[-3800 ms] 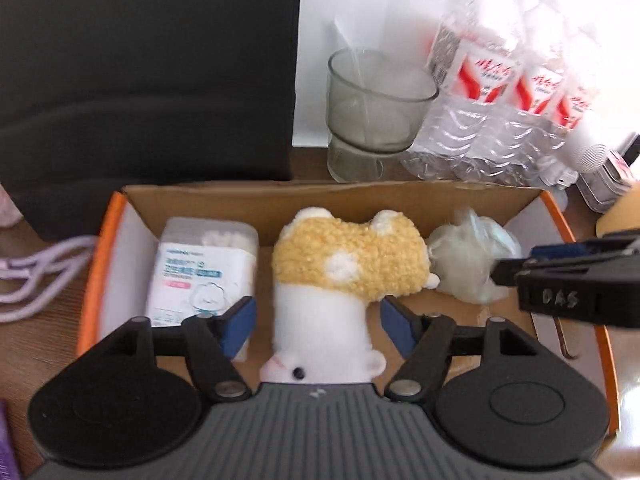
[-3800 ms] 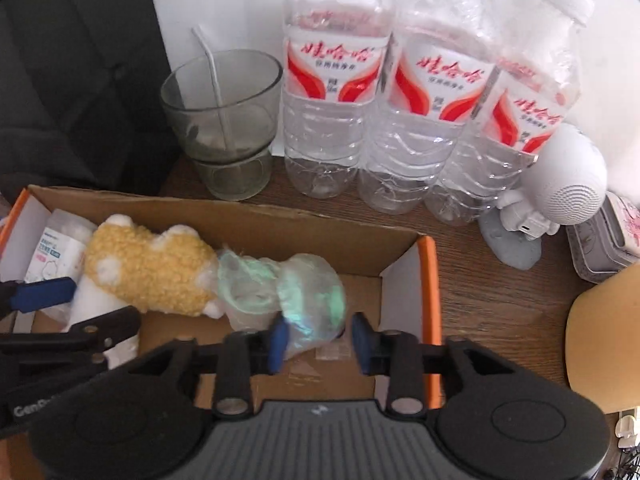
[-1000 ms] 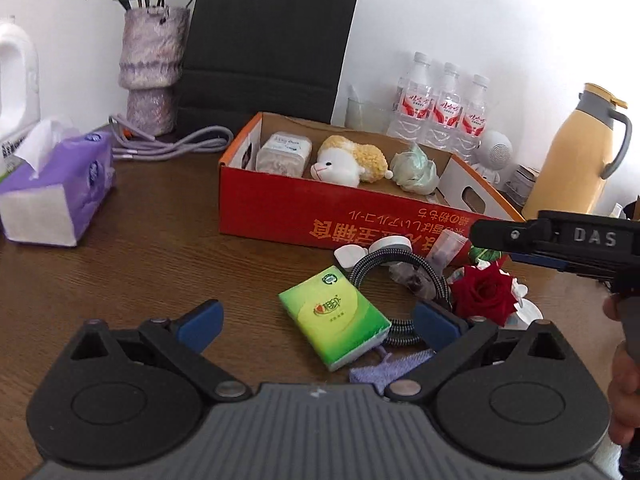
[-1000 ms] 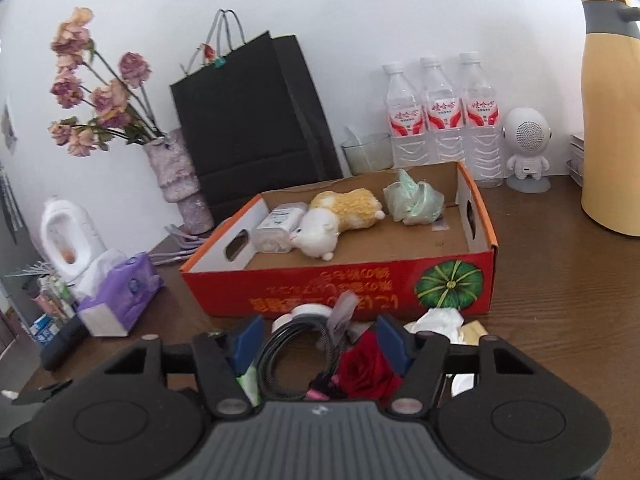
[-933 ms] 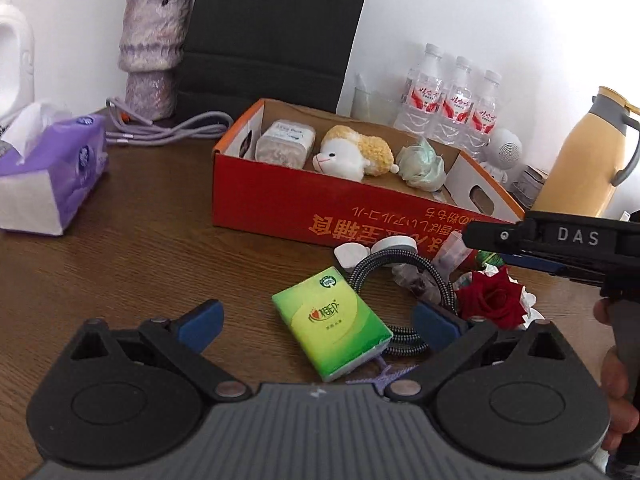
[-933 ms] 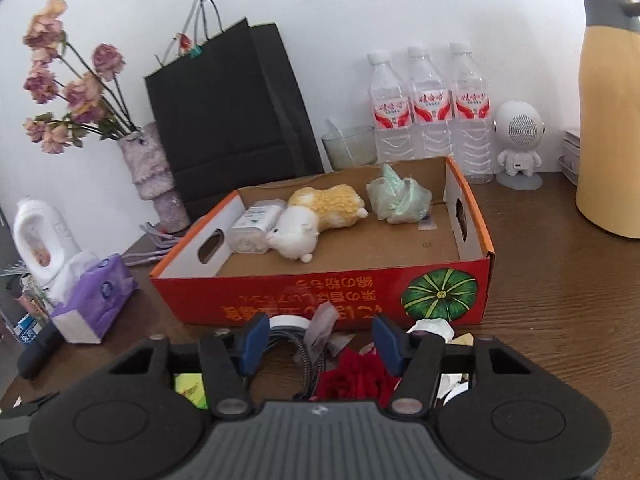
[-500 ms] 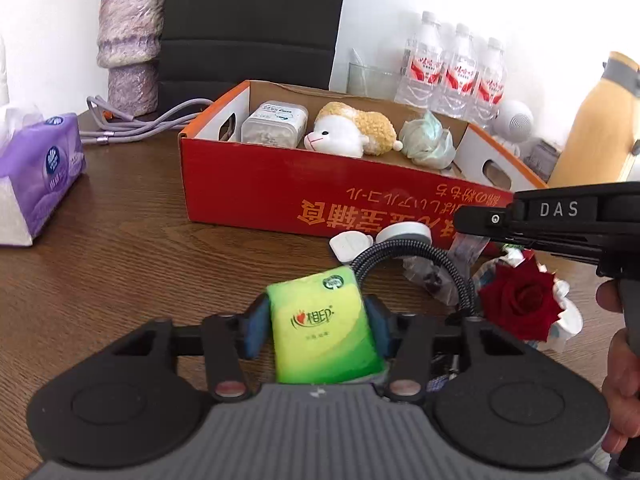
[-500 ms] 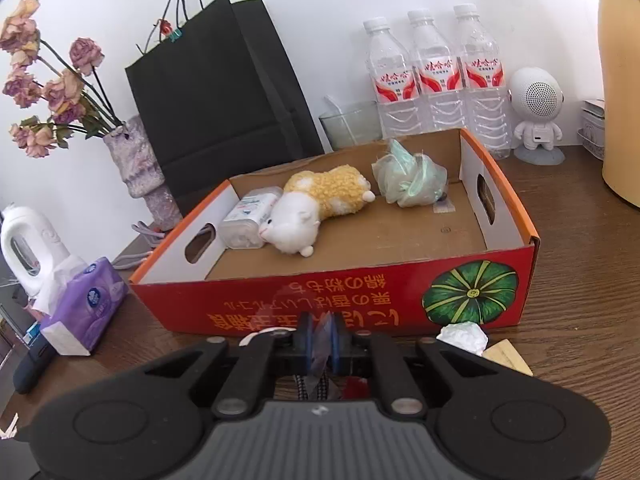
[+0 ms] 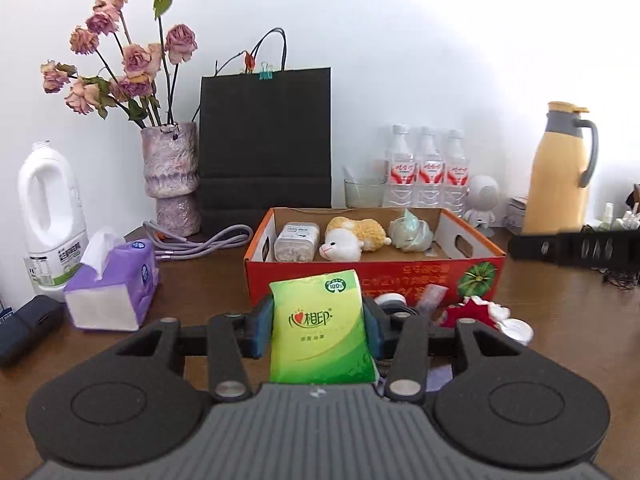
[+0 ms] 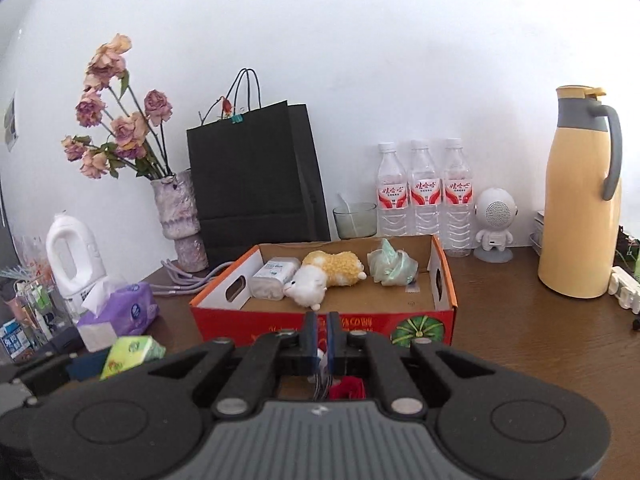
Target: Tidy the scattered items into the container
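While I hold both rigs short of the red box point(image 9: 372, 276):
Left gripper point(image 9: 316, 330): jaws clamp green tissue pack point(image 9: 320, 340) — "相印", "100%".
Right gripper point(image 10: 322, 336): jaws nearly closed — contents unclear.

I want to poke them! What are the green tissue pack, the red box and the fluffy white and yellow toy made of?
The green tissue pack in the left gripper looks like glossy plastic film: it shines and crinkles. The red box seems cardboard, with a plain brown inside and printed outside. The fluffy white and yellow toy looks like soft plush fabric with a curly, woolly pile.
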`<action>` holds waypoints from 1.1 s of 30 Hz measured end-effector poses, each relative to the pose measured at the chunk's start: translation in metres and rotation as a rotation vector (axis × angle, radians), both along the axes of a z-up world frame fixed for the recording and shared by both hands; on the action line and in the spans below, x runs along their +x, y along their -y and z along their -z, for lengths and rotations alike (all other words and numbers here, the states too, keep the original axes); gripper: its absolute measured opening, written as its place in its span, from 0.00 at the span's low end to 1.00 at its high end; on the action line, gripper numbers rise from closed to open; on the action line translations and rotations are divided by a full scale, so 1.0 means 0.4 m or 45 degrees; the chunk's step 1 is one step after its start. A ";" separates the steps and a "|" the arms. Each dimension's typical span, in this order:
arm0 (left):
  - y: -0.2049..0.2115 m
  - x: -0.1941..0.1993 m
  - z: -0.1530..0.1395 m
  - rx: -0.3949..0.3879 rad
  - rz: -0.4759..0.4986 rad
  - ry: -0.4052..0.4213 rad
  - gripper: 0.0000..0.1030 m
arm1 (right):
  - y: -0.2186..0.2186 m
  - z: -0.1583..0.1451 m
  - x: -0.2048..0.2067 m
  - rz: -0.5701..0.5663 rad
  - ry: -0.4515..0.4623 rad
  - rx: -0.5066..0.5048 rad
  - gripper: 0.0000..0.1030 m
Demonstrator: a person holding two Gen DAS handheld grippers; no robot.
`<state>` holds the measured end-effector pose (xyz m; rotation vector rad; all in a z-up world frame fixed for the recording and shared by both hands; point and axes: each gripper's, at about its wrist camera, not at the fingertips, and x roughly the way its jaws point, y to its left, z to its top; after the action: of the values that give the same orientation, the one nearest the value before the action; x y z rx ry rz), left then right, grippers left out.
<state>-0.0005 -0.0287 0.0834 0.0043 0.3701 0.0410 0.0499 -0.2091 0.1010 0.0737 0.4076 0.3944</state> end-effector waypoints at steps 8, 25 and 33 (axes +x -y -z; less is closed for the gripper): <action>0.026 -0.220 0.045 0.004 0.000 0.062 0.45 | 0.013 0.091 -0.223 0.024 -0.017 -0.073 0.03; 0.009 -0.363 0.073 0.025 -0.007 0.106 0.45 | 0.089 0.075 -0.421 0.115 0.162 -0.010 0.03; 0.011 -0.342 0.091 0.023 0.016 0.060 0.45 | 0.184 0.117 -0.351 0.037 -0.082 0.381 0.03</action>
<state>-0.1373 -0.0333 0.0471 0.0236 0.3226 0.0323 -0.0907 -0.2828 0.0543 0.3835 0.4080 0.4228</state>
